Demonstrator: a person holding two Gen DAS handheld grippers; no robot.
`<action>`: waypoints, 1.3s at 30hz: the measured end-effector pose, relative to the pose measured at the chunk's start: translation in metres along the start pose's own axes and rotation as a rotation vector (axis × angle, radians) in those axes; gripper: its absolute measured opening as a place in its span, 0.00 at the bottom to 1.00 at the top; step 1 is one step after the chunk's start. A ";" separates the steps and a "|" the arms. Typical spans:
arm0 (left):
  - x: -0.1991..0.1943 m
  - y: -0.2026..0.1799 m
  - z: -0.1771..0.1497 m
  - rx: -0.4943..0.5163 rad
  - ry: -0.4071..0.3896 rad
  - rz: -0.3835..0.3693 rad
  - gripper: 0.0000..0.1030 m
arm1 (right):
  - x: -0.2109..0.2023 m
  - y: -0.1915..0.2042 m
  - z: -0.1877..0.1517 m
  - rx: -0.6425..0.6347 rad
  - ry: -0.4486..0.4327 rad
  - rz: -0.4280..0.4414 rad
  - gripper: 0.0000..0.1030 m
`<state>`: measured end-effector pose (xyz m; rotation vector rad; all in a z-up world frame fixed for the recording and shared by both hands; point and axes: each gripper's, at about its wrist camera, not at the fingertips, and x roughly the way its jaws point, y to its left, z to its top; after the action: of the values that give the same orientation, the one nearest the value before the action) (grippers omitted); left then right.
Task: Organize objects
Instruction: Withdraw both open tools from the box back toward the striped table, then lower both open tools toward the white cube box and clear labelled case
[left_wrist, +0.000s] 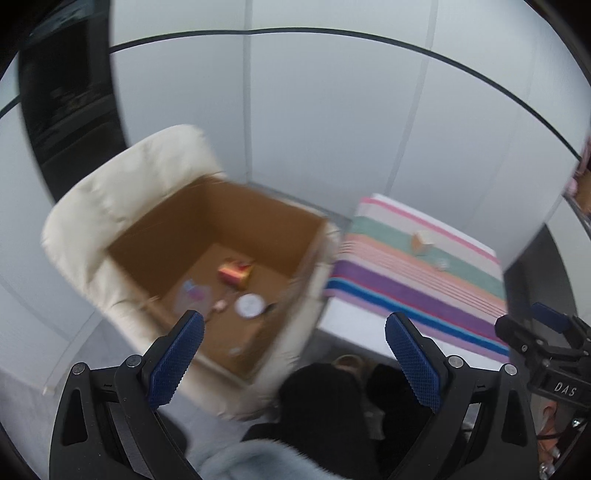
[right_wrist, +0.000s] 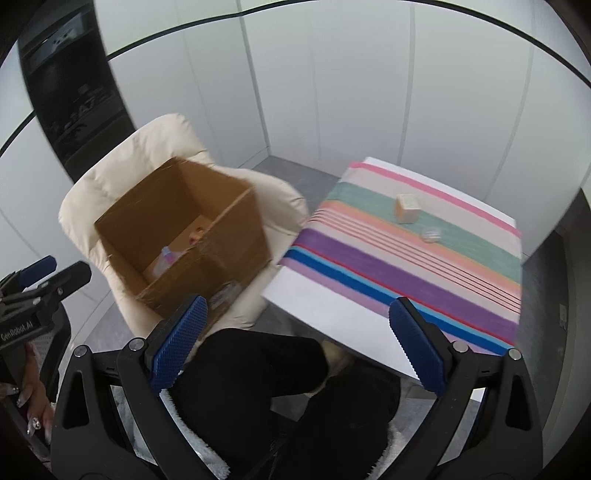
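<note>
Grippers, left (left_wrist: 293, 354) and right (right_wrist: 297, 341), hang spread and empty between loads; next, the block (right_wrist: 407, 208) at one o'clock awaits boxing (right_wrist: 177, 218).

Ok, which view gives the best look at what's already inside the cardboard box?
The left wrist view: it looks down into the cardboard box, showing a red-and-gold item and a white disc. The right wrist view sees the box side-on, its wall hiding most contents.
</note>
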<state>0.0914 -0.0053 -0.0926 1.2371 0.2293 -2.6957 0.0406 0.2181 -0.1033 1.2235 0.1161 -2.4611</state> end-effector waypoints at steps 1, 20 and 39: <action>0.003 -0.010 0.001 0.023 0.002 -0.015 0.97 | -0.004 -0.008 -0.002 0.015 -0.006 -0.016 0.98; 0.071 -0.124 0.000 0.177 0.109 -0.130 0.97 | -0.004 -0.139 -0.058 0.284 0.037 -0.197 0.98; 0.204 -0.224 0.027 0.255 0.180 -0.126 0.97 | 0.102 -0.244 -0.040 0.351 0.074 -0.237 0.98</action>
<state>-0.1073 0.1892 -0.2150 1.5905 -0.0175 -2.7875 -0.0771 0.4214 -0.2314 1.5229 -0.1685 -2.7226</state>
